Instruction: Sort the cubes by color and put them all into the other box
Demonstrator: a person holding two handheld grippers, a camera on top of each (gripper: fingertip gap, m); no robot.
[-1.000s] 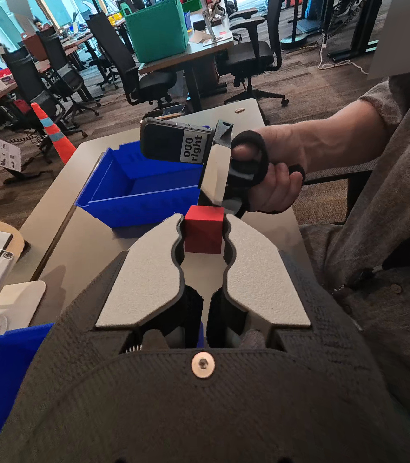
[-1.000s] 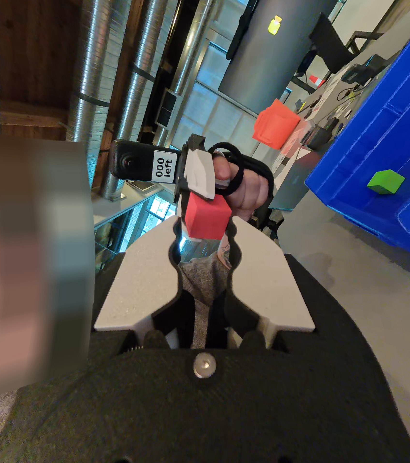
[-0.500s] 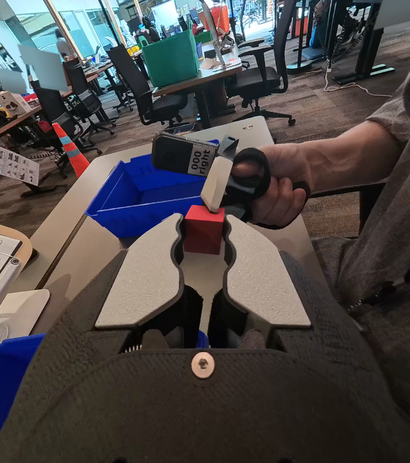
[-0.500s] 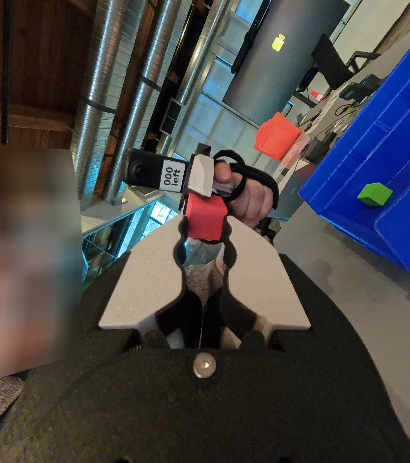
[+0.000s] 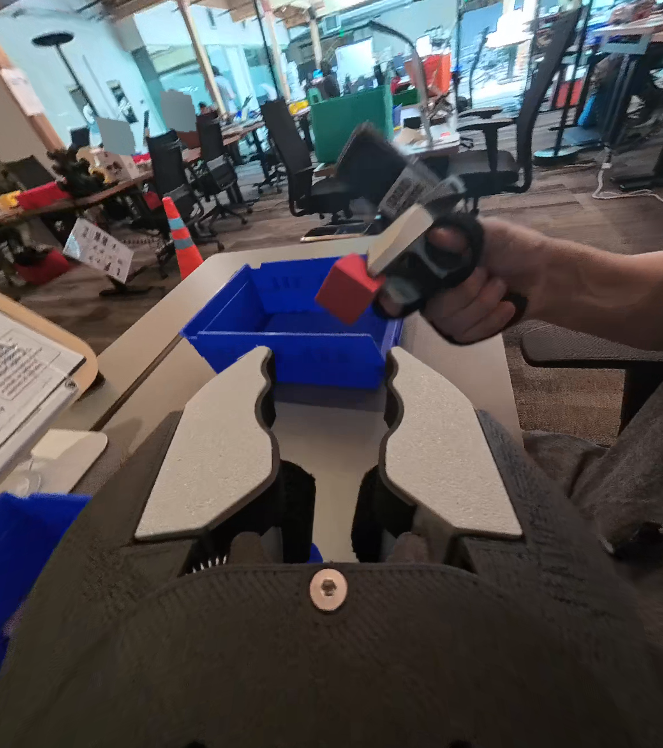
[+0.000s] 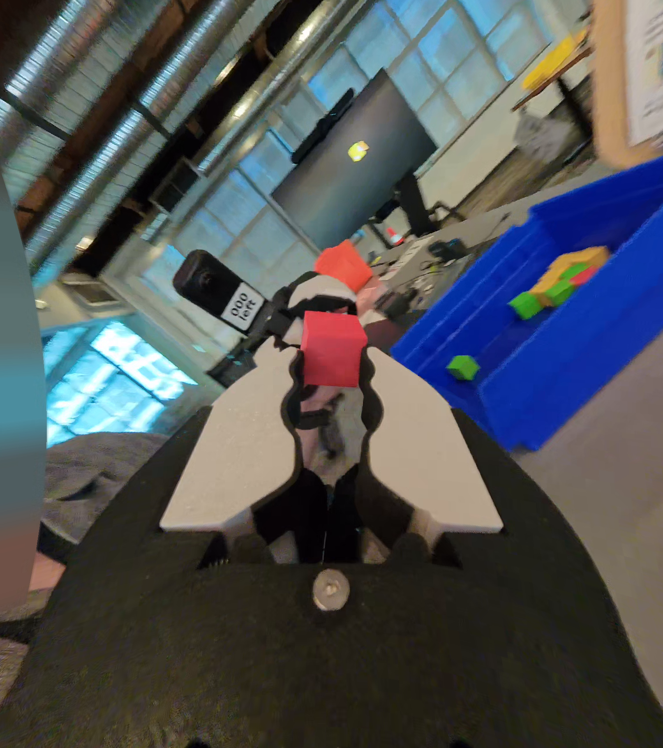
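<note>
Now right gripper [image 6: 332,364] pinches smooth red cube [image 6: 332,350]

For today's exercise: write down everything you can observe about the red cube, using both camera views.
The red cube is a small solid block, evenly matte red with crisp edges and flat faces, plastic or painted wood by its look. It is held in the air, pinched between the fingertips of the right tongs, which press on two opposite sides. In the left wrist view the red cube sits tilted, one corner down, above the near right corner of an open blue bin. The left tongs stand open and apart from it.
</note>
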